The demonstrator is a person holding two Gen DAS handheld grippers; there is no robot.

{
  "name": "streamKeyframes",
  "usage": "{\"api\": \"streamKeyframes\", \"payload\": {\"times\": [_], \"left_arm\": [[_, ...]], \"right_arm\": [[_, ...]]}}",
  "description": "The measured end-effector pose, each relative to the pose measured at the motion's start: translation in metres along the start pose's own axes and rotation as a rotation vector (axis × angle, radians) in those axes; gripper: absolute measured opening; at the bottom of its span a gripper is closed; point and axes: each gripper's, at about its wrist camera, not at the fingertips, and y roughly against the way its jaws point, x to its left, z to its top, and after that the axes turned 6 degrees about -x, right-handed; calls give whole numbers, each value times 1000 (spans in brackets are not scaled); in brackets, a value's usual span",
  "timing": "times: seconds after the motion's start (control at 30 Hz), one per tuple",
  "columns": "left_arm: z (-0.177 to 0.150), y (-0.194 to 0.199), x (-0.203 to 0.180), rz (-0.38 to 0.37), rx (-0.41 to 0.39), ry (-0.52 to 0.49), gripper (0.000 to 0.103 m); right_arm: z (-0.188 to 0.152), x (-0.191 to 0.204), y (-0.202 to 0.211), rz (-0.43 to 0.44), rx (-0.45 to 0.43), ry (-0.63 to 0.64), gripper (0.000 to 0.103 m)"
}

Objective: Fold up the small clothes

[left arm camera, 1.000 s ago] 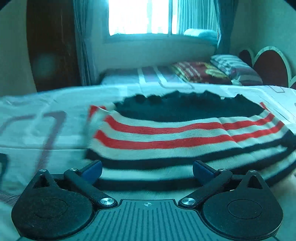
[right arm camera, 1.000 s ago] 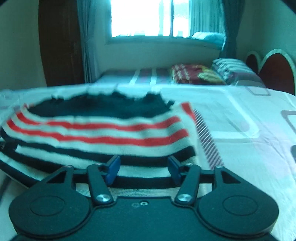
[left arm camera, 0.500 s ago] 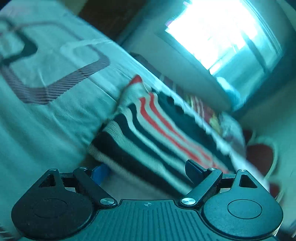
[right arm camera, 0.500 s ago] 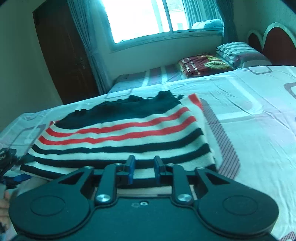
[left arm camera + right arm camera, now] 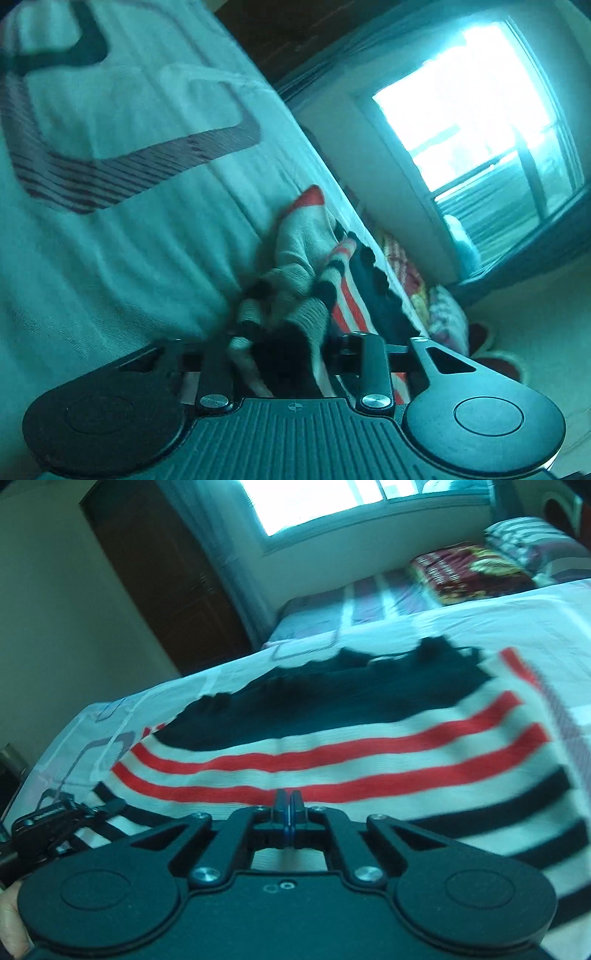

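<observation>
Since a second ago the left gripper (image 5: 280,354) has rolled hard, so its view is now tilted, and it has dropped onto the left edge of the sweater (image 5: 351,753), while the right gripper (image 5: 287,812) has slid in over the near hem. The left jaws are closing, with a bunched, rumpled fold of the striped knit between them; the blur hides whether the pads are already pressing on it. The right fingers are pressed together, blue pads touching, and nothing can be seen between them, though they lie low over the white and red stripes near the sweater's front edge. The sweater lies spread on the bed (image 5: 554,605), dark scalloped part farthest from the grippers, red stripes in the middle, black stripes nearest. Its left corner is lifted and crumpled in the left wrist view (image 5: 306,266). The left gripper also shows at the lower left of the right wrist view (image 5: 62,819), at the sweater's side. Pillows (image 5: 469,568) lie beyond, under the window (image 5: 332,502).
</observation>
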Motion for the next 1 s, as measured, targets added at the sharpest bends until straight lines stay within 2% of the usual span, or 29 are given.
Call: {"api": "streamKeyframes", "payload": {"times": [0.1, 0.17, 0.3, 0.47, 0.57, 0.63, 0.73, 0.8, 0.87, 1.0], "left_arm": [[-1, 2, -1, -18, 4, -46, 31], [1, 2, 3, -34, 4, -24, 31], [4, -4, -1, -22, 20, -46, 31], [9, -4, -1, -41, 31, -74, 27], [14, 1, -5, -84, 22, -66, 23], [20, 9, -11, -120, 15, -58, 23], [29, 11, -32, -154, 24, -108, 23], [33, 13, -60, -184, 19, -201, 23], [33, 13, -87, -238, 37, -245, 23], [13, 15, -157, -319, 88, -404, 23]], "right_arm": [[-3, 8, -12, 11, 19, 19, 2], [-7, 7, -22, -24, 51, 25, 0], [-11, 1, -21, -9, 30, -25, 0], [-10, 1, -21, -9, 39, -6, 0], [-11, 5, -24, -19, 34, 44, 0], [-10, 5, -25, -27, 40, 28, 0], [-10, 11, -25, -55, 40, 46, 0], [-14, 19, -24, -83, 22, 106, 0], [-20, 23, -22, -97, -7, 140, 0], [-18, 10, -20, -63, -15, 52, 0]]}}
